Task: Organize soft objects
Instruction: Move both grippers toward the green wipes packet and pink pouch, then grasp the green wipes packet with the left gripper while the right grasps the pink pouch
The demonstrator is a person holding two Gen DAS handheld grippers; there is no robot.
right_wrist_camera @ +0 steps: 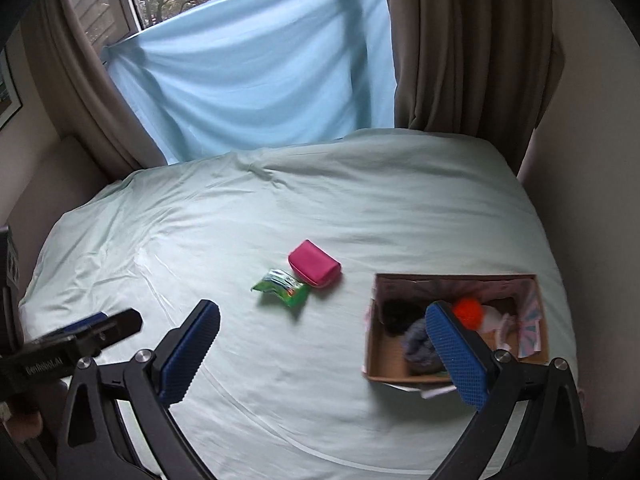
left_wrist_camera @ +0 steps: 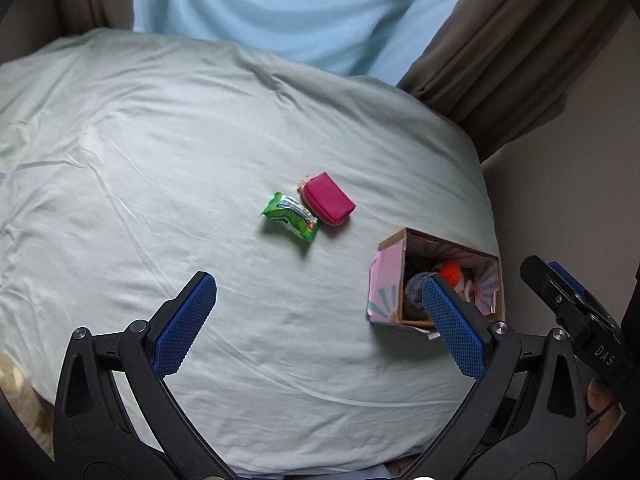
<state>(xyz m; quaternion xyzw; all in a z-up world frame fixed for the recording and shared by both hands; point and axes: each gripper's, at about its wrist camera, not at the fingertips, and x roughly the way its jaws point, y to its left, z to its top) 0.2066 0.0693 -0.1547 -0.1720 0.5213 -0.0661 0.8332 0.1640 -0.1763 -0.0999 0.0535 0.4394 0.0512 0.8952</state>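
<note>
A pink zip pouch (left_wrist_camera: 329, 199) (right_wrist_camera: 315, 263) lies mid-bed, touching a green tissue packet (left_wrist_camera: 290, 217) (right_wrist_camera: 281, 286) on its near-left side. A cardboard box (left_wrist_camera: 384, 280) (right_wrist_camera: 374, 344) sits at the bed's right side, holding an orange pompom (left_wrist_camera: 450, 269) (right_wrist_camera: 467, 309), a grey woolly item (left_wrist_camera: 414, 290) (right_wrist_camera: 418, 346), a dark item and a white item. My left gripper (left_wrist_camera: 320, 322) hovers open above the sheet, nothing between its fingers. My right gripper (right_wrist_camera: 324, 354) is also open and empty, its right finger (right_wrist_camera: 456, 356) overlapping the box in view.
The pale green bedsheet (left_wrist_camera: 160, 200) (right_wrist_camera: 360, 200) covers the bed. A light blue cloth (right_wrist_camera: 256, 80) hangs over the window behind, between brown curtains (right_wrist_camera: 460, 48). A wall runs close along the bed's right edge. The other gripper shows at each view's side.
</note>
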